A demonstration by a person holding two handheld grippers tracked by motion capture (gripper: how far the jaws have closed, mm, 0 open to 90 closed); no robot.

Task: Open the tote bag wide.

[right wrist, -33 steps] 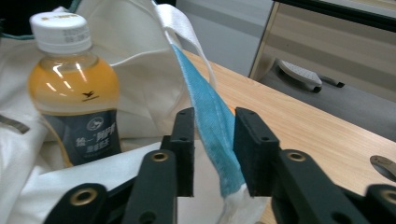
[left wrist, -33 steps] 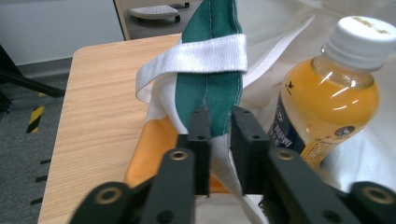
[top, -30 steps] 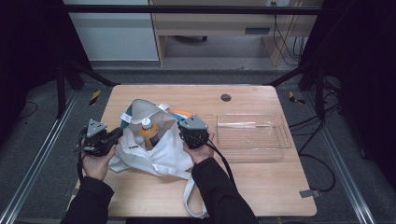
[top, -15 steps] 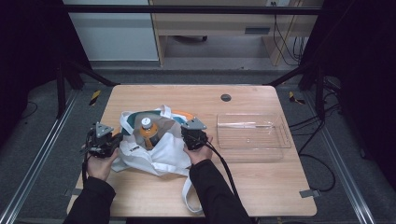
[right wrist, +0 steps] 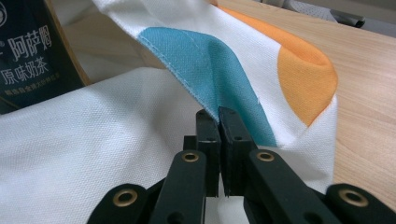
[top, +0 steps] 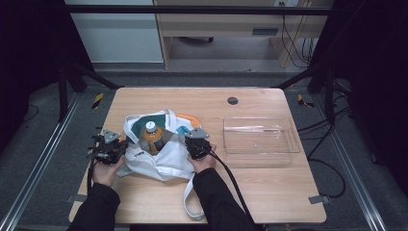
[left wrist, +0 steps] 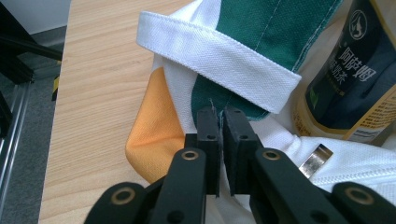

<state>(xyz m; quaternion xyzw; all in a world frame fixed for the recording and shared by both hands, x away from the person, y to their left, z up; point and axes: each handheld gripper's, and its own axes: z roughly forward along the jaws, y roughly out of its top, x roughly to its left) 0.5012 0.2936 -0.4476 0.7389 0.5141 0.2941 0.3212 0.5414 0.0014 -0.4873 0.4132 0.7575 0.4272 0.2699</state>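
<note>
You are pinching bag (top: 159,156) rim with left hand-held gripper (left wrist: 218,122) and right hand-held gripper (right wrist: 218,122); bottle (top: 152,138) sitting inside, near desk (top: 269,192) left edge.

Left claw (left wrist: 221,122) pinched on green-and-white bag (left wrist: 243,56) fabric below a white strap (left wrist: 219,53); labelled bottle (left wrist: 348,84) at right, wooden bench (left wrist: 93,93) at left.

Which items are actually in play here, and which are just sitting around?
In play: tote bag, bottle inside it, left gripper and right gripper, each clamped on the bag's edge.
Idle: clear tray, table.
</note>
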